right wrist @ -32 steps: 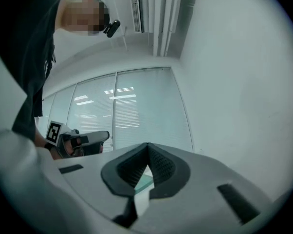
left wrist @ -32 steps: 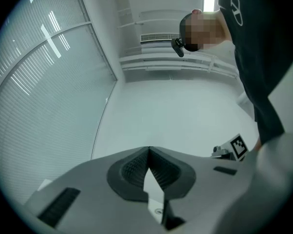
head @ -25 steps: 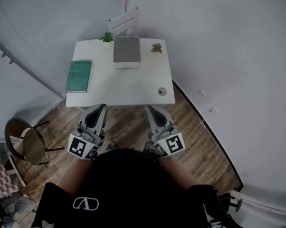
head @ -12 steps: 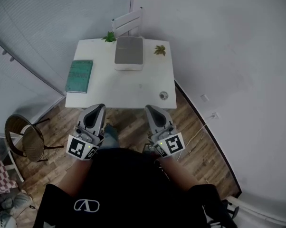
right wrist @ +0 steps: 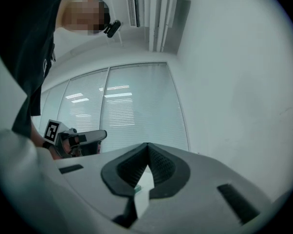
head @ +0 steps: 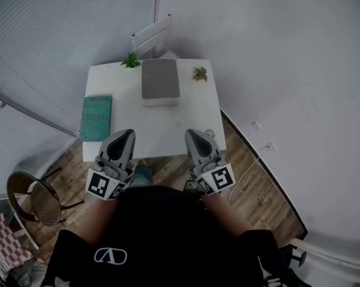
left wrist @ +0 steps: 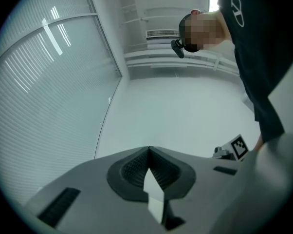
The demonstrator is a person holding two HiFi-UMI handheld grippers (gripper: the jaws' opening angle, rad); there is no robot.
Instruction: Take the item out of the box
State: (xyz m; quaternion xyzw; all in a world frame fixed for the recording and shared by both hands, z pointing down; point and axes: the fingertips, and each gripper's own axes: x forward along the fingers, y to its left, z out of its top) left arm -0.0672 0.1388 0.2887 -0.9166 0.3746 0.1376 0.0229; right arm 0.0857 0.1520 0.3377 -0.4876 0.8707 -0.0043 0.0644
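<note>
Box: grey rectangular box (head: 160,81), far on our white surface (head: 168,124).
Grippers: left gripper (head: 125,134), right gripper (head: 194,134) closed empty, well short of box.

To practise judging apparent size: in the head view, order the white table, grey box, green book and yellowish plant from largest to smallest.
1. White table
2. Grey box and green book: too alike to rank
3. Yellowish plant

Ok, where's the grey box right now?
In the head view, the grey box sits at the white table's far edge, just right of the green plant.
</note>
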